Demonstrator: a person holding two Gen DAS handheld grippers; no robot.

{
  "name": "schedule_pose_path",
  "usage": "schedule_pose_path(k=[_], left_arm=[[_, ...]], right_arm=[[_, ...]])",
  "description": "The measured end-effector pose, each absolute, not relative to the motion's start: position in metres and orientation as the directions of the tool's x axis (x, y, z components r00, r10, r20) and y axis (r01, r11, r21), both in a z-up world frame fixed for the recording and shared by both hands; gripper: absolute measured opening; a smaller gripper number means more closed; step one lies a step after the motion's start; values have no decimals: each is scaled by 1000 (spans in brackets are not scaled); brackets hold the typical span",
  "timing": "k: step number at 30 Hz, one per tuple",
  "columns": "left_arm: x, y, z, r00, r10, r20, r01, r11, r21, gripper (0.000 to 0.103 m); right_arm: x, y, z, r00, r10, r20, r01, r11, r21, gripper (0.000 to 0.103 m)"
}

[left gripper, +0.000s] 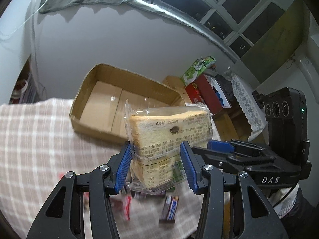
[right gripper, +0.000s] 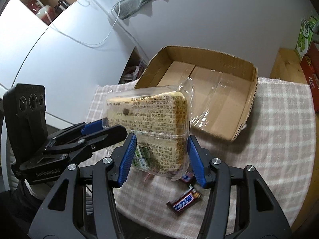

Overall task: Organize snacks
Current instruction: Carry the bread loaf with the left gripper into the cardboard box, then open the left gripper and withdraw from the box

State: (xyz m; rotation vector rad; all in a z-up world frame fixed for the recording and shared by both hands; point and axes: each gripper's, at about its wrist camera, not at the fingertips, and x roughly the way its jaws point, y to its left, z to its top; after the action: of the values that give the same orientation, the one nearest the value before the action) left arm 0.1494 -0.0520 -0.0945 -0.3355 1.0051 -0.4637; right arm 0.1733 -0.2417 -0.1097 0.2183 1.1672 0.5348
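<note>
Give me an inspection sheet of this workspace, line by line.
Surface: table under a pink checked cloth.
Job's things: wrapped bread slice held up off the table by both claws; open cardboard box, nothing seen inside; candy bar and other wrapped snacks on the cloth.
Clutter: green carton and red box on the side stand.
Grippers: left claw and right claw both shut on the bread.
Cables: white cord along the wall.
Surroundings: grey wall, dark window.

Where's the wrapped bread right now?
The wrapped bread is held off the checked tablecloth by both grippers, just in front of the open cardboard box, with candy bars lying below it.
</note>
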Motion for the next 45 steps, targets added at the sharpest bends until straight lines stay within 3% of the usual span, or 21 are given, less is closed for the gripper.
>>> schedule_pose_path(k=[15, 19, 45], left_arm=[[210, -74, -120, 413, -491, -767, 194, 870, -453, 47], [219, -80, -133, 406, -411, -816, 179, 912, -370, 47], [177, -3, -123, 450, -392, -803, 97, 915, -392, 47]], right_arm=[[223, -256, -131, 321, 447, -835, -224, 893, 392, 55], [235, -260, -145, 328, 367, -871, -179, 929, 324, 57], [192, -251, -128, 355, 323, -877, -230, 940, 253, 57]])
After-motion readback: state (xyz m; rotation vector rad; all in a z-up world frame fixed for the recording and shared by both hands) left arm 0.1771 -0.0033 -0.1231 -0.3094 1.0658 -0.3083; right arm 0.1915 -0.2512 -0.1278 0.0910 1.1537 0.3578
